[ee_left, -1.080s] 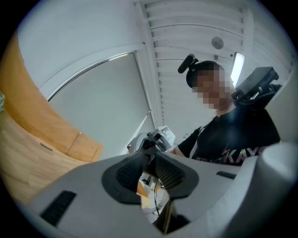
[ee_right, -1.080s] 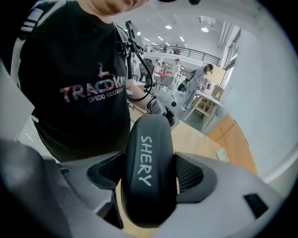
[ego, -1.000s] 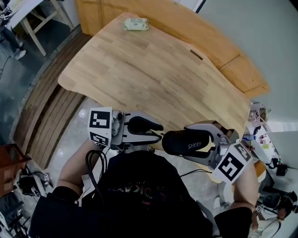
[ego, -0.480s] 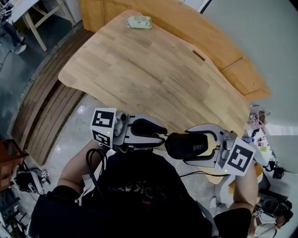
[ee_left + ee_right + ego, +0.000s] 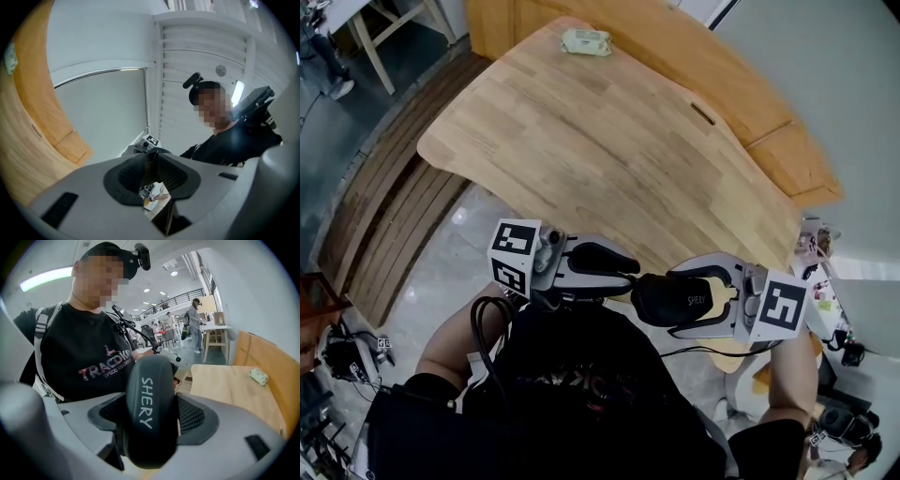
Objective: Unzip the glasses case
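Observation:
The black glasses case [image 5: 680,298], marked SHERY, is held close to my chest, below the table's near edge. My right gripper [image 5: 686,300] is shut across its middle, and in the right gripper view the case [image 5: 150,413] fills the space between the pads. My left gripper [image 5: 628,273] meets the case's left end. In the left gripper view its jaws [image 5: 152,165] are nearly together and closing on a thin dark tab, which looks like the zipper pull. The zipper line itself is hidden.
A light wooden table [image 5: 581,141] stretches ahead, with a small pack of wipes [image 5: 586,40] at its far edge and a slot [image 5: 702,113] at its right. A black cable [image 5: 487,328] hangs by my left arm. Other people [image 5: 196,324] stand far off.
Both grippers have stayed together at the case. The right gripper has rolled, so its marker cube now sits higher and squarer. The left gripper has tilted a little.

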`<move>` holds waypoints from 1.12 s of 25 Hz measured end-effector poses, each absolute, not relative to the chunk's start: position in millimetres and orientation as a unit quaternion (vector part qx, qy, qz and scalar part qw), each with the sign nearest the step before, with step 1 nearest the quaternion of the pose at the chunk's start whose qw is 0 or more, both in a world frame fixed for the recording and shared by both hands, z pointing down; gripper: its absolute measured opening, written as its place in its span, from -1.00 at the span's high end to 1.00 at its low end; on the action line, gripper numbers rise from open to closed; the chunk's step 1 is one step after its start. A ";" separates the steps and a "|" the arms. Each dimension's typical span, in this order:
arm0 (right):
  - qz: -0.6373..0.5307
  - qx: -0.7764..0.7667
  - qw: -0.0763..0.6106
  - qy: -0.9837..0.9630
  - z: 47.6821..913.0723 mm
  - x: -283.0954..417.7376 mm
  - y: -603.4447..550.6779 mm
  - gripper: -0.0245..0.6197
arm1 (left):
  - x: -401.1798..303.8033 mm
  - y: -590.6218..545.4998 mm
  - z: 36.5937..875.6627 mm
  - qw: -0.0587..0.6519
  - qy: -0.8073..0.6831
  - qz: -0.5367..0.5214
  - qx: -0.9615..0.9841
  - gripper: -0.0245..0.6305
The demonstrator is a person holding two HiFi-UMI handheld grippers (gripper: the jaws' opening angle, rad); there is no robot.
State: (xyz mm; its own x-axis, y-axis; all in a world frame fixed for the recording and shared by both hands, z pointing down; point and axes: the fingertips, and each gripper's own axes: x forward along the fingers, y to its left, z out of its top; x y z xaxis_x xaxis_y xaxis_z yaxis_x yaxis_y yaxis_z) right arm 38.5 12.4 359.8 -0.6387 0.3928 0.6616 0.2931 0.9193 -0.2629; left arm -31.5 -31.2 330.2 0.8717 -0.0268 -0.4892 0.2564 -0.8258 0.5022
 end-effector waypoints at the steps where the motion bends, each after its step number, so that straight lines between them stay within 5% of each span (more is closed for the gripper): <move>1: 0.064 -0.190 0.379 -0.903 359.9 37.8 12.7 -0.16 | -31.7 -30.5 329.7 0.290 0.064 -0.249 0.922 0.64; 9: 0.048 -0.182 0.390 -0.901 361.3 35.2 5.2 -0.16 | -36.5 -30.7 326.0 0.281 0.062 -0.240 0.927 0.82; 28: -0.007 -0.157 0.437 -0.886 359.9 37.6 13.8 -0.16 | -37.5 -16.2 328.8 0.356 0.129 -0.291 0.878 0.77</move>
